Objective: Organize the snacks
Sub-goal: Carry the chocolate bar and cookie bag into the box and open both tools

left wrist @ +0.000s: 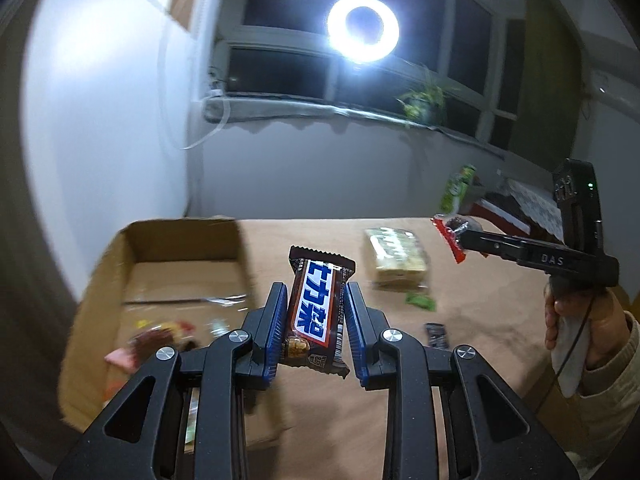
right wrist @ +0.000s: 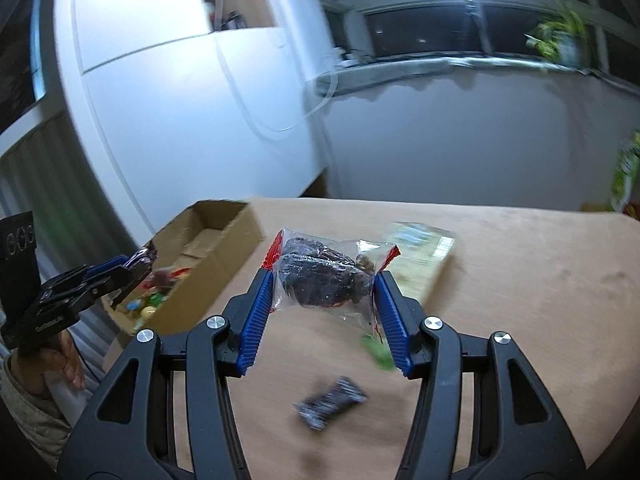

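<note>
My left gripper [left wrist: 316,294] is shut on a brown chocolate bar [left wrist: 318,312] with a blue and white label, held upright over the table beside the cardboard box [left wrist: 176,248]. In the right wrist view my right gripper [right wrist: 324,284] is shut on a clear packet of dark dried fruit [right wrist: 320,276] with red ends, raised above the tan table [right wrist: 520,300]. The right gripper [left wrist: 460,236] with that packet [left wrist: 452,232] also shows at the right of the left wrist view. The left gripper [right wrist: 136,266] hangs over the box [right wrist: 208,256] in the right wrist view.
The box holds several small wrapped sweets [right wrist: 152,300]. On the table lie a pale yellow-green pack [left wrist: 396,252], a small green wrapper [left wrist: 420,302] and a dark bar [right wrist: 332,402]. A green tube [left wrist: 456,190] stands at the far edge. A person's hand [left wrist: 580,328] grips the right handle.
</note>
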Demonstrator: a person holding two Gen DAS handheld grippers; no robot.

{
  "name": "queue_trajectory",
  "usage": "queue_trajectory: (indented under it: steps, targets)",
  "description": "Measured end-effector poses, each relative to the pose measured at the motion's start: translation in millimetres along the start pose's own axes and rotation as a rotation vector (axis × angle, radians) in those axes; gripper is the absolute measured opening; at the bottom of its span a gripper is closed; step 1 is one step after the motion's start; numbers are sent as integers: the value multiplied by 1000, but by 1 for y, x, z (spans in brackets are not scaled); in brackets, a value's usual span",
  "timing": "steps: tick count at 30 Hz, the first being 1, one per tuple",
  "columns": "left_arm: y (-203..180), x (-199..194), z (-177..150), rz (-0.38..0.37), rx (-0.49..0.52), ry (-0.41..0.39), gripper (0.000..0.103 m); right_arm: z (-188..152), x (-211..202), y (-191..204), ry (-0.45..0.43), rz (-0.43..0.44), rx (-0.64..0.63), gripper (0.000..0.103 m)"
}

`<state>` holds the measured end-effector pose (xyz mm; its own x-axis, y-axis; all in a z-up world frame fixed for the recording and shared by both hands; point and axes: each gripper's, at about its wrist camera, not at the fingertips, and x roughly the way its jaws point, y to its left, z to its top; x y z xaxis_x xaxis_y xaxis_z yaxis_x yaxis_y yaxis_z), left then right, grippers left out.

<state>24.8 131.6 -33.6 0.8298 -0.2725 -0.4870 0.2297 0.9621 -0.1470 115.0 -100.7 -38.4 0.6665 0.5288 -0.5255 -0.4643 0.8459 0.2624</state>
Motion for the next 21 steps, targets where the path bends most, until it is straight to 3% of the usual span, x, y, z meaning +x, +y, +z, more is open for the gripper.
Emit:
queue_trajectory:
  steps: [10,21]
  targets:
    - [59,-29,-23,143,-78,-14,27,11,51,99,59,134,-156,55]
    - [86,-23,-37,164,-120,18,27,14,94,174,98,233,-281,55]
